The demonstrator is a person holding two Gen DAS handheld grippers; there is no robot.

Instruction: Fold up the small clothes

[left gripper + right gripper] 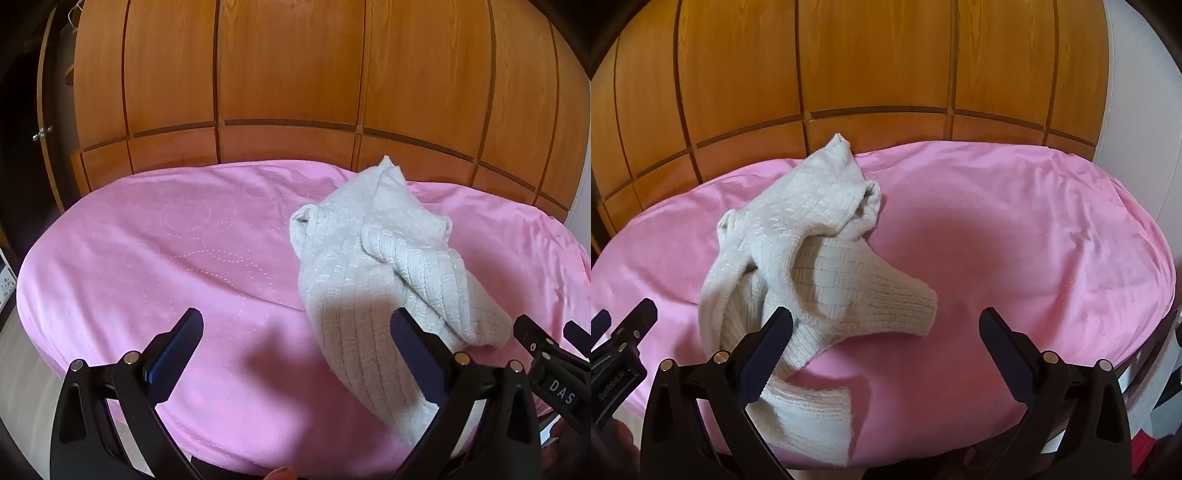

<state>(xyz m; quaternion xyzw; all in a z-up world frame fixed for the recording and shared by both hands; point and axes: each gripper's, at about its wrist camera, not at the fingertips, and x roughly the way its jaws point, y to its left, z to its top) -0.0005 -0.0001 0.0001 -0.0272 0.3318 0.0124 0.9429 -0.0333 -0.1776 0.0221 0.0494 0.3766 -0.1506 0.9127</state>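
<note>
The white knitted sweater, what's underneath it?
The white knitted sweater lies crumpled on a pink blanket. Whatever sits beneath its bunched folds is covered.

Both the left gripper point(295, 325) and right gripper point(886, 325) tilt downward side by side, jaws spread wide, gripping nothing.

Sweater point(369, 266) hem behind gripper finger, wardrobe point(288, 74) top cut off

Place: a home bedroom
Evidence: bed point(147, 258) covered in pink bedspread; wooden wardrobe point(288, 66) seen at far side
</note>
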